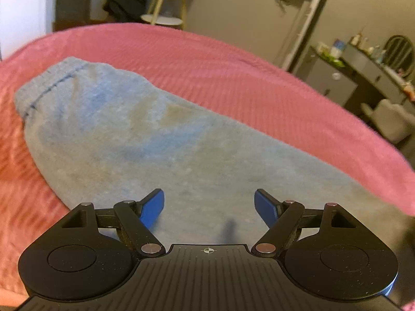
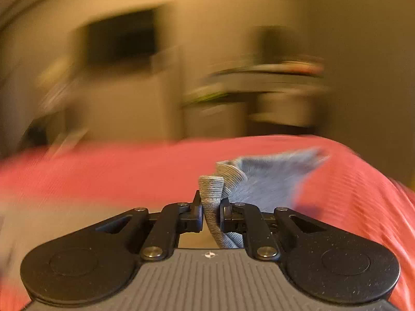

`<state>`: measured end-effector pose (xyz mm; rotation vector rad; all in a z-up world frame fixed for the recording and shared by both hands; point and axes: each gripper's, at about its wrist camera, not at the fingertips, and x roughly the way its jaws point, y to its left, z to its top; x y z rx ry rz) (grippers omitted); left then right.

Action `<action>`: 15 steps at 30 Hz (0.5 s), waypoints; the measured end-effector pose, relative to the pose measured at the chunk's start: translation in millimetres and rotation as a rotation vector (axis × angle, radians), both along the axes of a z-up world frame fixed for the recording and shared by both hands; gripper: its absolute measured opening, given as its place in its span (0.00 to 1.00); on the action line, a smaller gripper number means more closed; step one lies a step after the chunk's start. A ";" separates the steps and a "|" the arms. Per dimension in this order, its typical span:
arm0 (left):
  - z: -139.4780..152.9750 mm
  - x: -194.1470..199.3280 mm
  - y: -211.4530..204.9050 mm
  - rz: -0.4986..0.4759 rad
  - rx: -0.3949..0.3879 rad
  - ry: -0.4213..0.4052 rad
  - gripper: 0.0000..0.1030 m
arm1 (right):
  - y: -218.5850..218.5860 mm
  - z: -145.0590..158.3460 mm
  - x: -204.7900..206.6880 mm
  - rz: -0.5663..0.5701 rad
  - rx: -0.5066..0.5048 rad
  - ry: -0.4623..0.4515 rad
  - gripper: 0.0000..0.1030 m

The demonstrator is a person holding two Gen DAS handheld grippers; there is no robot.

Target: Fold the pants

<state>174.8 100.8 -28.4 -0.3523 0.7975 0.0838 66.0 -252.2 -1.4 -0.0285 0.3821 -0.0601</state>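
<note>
Light grey-blue pants lie flat on a pink bedspread, waistband at the far left and legs running toward the lower right. My left gripper hovers over the pants, its blue pads spread wide with nothing between them. In the blurred right wrist view, my right gripper is shut on a ribbed cuff of the pants. The pants leg trails from it to the right, lifted above the bedspread.
Beyond the bed stand a small round two-tier side table, a dark bundle of clothes and a dresser with bottles at the right. A dark wall screen shows blurred in the right wrist view.
</note>
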 end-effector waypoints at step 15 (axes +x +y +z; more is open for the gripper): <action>-16.9 53.8 -117.9 -0.565 -0.349 0.119 0.77 | 30.1 -36.0 -8.6 -0.124 0.359 0.267 0.89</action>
